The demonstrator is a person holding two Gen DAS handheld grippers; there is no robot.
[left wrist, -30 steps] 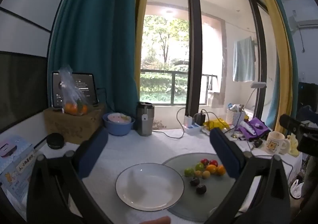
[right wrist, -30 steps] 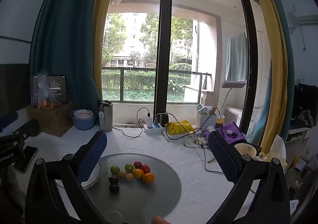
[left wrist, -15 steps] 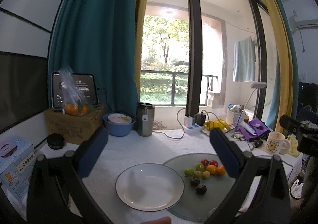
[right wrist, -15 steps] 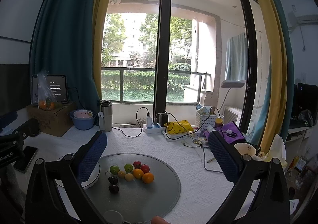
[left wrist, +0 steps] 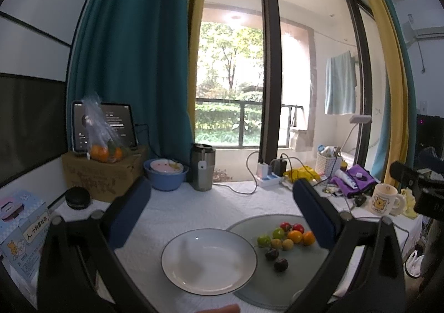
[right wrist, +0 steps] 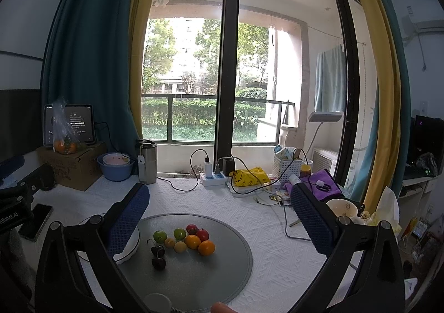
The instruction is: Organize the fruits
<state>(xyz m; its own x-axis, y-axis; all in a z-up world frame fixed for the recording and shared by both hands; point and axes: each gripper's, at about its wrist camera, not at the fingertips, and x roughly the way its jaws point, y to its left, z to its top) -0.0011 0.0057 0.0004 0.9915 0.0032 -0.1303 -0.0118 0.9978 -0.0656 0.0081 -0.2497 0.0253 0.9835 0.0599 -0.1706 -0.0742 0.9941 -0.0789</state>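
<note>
Left wrist view: the left claw (left wrist: 222, 213) hangs above the tabletop (left wrist: 211, 207), fingers wide apart, gripping nothing. A white plate (left wrist: 208, 260) sits bare between them at 6 o'clock. At 4 o'clock of it, the grey round mat (left wrist: 299, 271) carries the fruits (left wrist: 285, 238): green, red, yellow and orange pieces clustered, two dark cherries (left wrist: 276, 258) just nearer the camera.

Right wrist view: the right claw (right wrist: 219, 215) is spread open too, empty, over the mat. The fruits lie at 7 o'clock from centre frame, left of the mat's middle. The plate peeks out behind the left finger (right wrist: 127, 227).
</note>
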